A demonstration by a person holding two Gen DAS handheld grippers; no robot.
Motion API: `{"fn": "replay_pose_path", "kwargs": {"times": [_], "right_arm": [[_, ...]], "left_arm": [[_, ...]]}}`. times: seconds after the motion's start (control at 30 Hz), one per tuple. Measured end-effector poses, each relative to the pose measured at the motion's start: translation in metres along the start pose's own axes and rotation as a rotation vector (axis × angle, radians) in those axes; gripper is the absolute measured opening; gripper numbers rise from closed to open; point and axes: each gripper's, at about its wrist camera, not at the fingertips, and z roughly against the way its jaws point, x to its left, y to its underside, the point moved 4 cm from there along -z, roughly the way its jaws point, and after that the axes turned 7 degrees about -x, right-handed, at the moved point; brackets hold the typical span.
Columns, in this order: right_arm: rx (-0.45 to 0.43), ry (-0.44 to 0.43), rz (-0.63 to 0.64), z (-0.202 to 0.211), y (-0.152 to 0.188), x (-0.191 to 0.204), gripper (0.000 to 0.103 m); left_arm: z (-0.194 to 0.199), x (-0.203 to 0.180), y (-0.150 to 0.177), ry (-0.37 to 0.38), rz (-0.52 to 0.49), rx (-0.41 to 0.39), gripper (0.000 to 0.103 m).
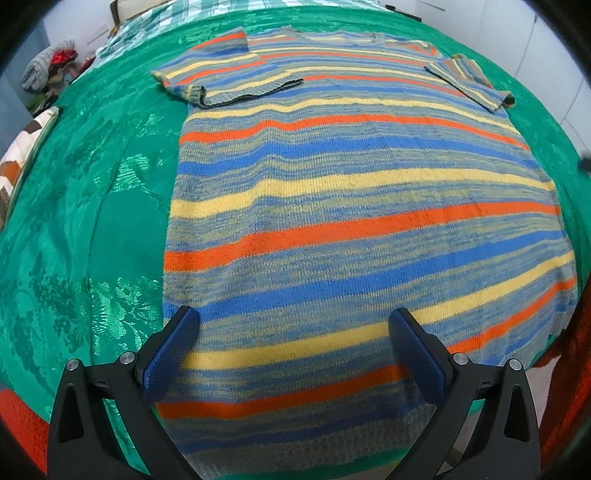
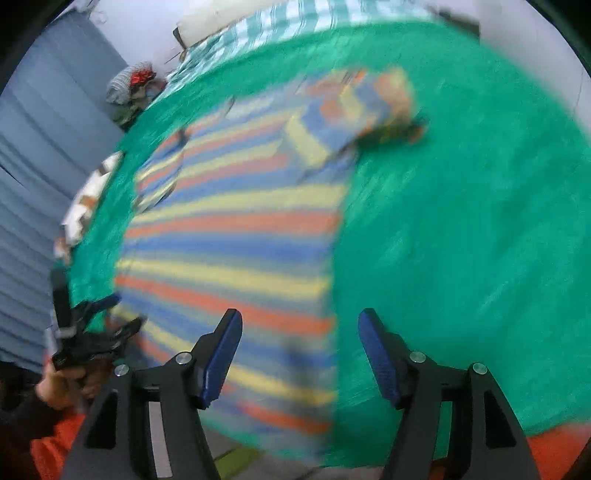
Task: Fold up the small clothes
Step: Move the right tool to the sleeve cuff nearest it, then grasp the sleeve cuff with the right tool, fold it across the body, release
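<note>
- I looked down on a bed covered by a green bedspread [image 1: 110,221] with a shiny leaf pattern woven into it.
- At its far end lay a teal-and-white checked cloth [image 1: 177,11].
- A pile of clothes [image 1: 48,70] sat off the far left corner.
- A patterned cushion [image 1: 26,147] lay at the left edge.
- White wardrobe doors [image 1: 517,33] stood to my right; a grey-blue curtain [image 2: 55,147] hung on the left.
</note>
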Motion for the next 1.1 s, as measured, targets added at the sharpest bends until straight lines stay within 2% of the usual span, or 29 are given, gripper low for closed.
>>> {"fn": "replay_pose_path", "kwargs": {"times": [0.07,0.13,0.2,0.33,0.43,0.47,0.53,0.57,0.63,0.7,0.77,0.87,0.97,1.1], "right_arm": [[-0.002,0.062,0.076,-0.002,-0.023,-0.008,0.065],[0.006,0.075,0.166,-0.016,-0.049,-0.001,0.065],[0.007,0.069,0.276,-0.041,-0.067,0.021,0.065],[0.007,0.079,0.454,-0.102,-0.082,0.072,0.065],[0.038,0.126,0.529,-0.155,-0.082,0.082,0.064],[0.050,0.086,0.470,-0.160,-0.086,0.075,0.044],[0.010,0.104,0.354,-0.145,-0.103,0.049,0.004],[-0.028,0.107,0.285,-0.131,-0.112,0.031,0.004],[-0.112,0.135,0.102,-0.088,-0.131,-0.032,0.004],[-0.185,0.180,-0.090,-0.042,-0.139,-0.109,0.004],[-0.209,0.223,-0.211,-0.016,-0.136,-0.162,0.004],[-0.197,0.259,-0.380,0.004,-0.117,-0.238,0.004],[-0.160,0.243,-0.476,-0.002,-0.098,-0.266,0.004],[-0.092,0.295,-0.491,-0.025,-0.076,-0.262,0.003]], "left_arm": [[0.000,-0.001,-0.001,-0.001,0.002,-0.002,0.103],[-0.001,-0.001,-0.001,-0.001,0.003,-0.005,0.103],[-0.001,-0.002,0.000,-0.002,0.003,-0.008,0.103],[-0.002,-0.002,0.001,-0.003,0.003,-0.012,0.103],[-0.004,-0.002,0.001,-0.001,0.001,-0.009,0.103],[-0.004,-0.002,0.001,0.000,0.002,-0.006,0.103],[-0.003,-0.002,0.000,0.000,0.001,-0.005,0.103],[-0.002,-0.002,0.001,0.000,0.000,-0.008,0.103],[-0.002,-0.003,0.000,-0.005,-0.001,-0.005,0.103],[-0.002,-0.003,0.000,-0.008,0.003,-0.001,0.103],[-0.003,-0.002,-0.001,-0.010,0.011,0.001,0.103],[-0.005,-0.002,-0.004,-0.013,0.024,0.009,0.103],[-0.005,-0.002,-0.005,-0.015,0.026,0.016,0.103],[-0.006,-0.002,-0.006,-0.016,0.025,0.016,0.103]]}}
